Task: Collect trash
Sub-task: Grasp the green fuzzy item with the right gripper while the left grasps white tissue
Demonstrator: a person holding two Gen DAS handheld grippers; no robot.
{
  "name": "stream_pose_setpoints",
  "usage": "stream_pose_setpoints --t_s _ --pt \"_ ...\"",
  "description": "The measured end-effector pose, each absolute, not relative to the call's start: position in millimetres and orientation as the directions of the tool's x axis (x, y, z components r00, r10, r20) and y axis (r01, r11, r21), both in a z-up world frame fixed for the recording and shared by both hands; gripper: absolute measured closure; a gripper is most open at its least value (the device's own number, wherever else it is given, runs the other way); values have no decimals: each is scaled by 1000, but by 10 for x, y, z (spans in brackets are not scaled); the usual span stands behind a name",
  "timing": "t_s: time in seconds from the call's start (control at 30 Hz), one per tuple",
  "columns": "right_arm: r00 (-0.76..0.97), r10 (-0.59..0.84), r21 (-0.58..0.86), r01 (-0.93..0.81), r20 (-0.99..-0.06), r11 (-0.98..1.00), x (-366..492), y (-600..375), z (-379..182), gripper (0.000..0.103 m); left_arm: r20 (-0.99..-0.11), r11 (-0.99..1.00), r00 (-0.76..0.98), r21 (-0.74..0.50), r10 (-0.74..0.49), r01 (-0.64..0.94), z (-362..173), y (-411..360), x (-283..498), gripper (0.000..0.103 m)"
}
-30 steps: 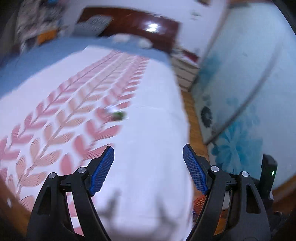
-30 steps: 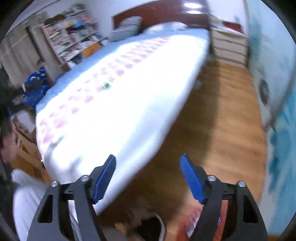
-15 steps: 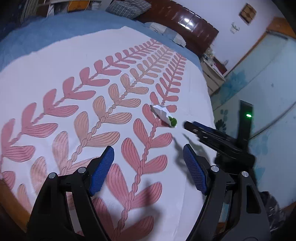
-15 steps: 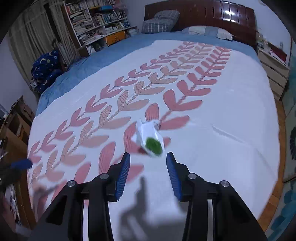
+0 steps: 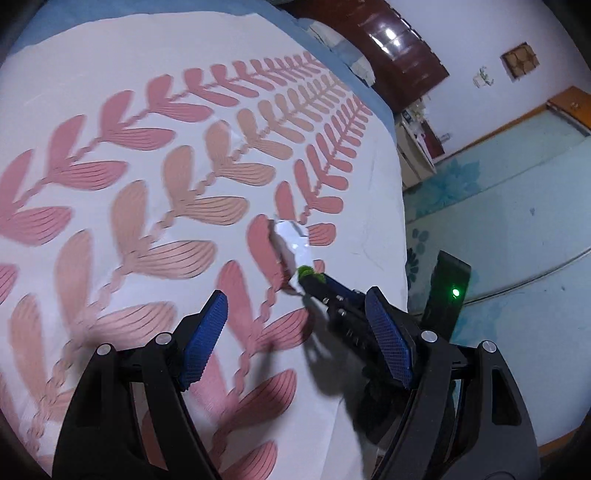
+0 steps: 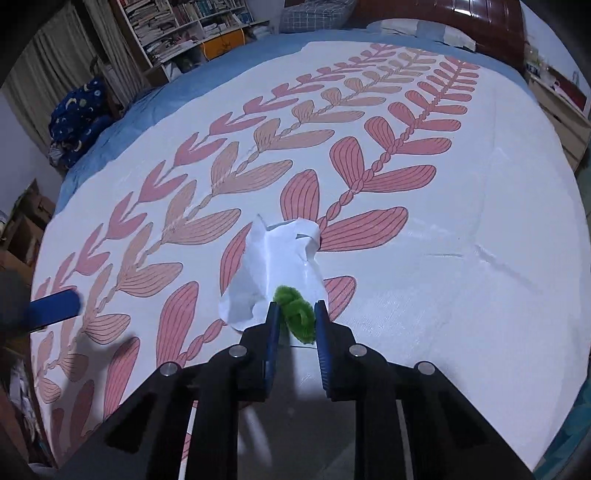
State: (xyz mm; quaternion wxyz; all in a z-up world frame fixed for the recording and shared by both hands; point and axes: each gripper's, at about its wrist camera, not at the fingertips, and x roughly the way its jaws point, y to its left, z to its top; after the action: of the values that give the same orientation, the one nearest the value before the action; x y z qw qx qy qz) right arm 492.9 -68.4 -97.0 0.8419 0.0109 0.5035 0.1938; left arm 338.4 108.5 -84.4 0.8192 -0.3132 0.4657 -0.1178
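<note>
On the bedspread (image 6: 461, 295), right gripper (image 6: 294, 317) fingers pinch the green fuzzy trash (image 6: 295, 314); left gripper (image 5: 295, 332) gapes.

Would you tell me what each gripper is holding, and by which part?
The right gripper pinches the green fuzzy piece at the crumpled white paper's near end; the left gripper holds nothing.

Place: home bedroom
Evidence: bed (image 6: 480, 258) with leaf-print cover; far wooden headboard (image 6: 476, 14); far-left bookshelves (image 6: 177, 22); right nightstand (image 6: 561, 114)

My right gripper (image 6: 294, 314) has advanced and narrowed; its pads now flank the green fuzzy scrap (image 6: 295, 314) beside the paper (image 6: 273, 266).
</note>
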Motion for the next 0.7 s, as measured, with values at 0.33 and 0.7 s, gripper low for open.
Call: stream_pose_setpoints --t_s 0.33,0.7 --pt "411 366 215 -368 -835 905 4835 -654 -939 90 -773 835 467 -537 -429 -122 -1169 734 3865 26" --pt "414 511 387 -348 -754 854 3939 -1183 -750 91 -864 931 411 -355 -290 -89 -1326 326 4131 27"
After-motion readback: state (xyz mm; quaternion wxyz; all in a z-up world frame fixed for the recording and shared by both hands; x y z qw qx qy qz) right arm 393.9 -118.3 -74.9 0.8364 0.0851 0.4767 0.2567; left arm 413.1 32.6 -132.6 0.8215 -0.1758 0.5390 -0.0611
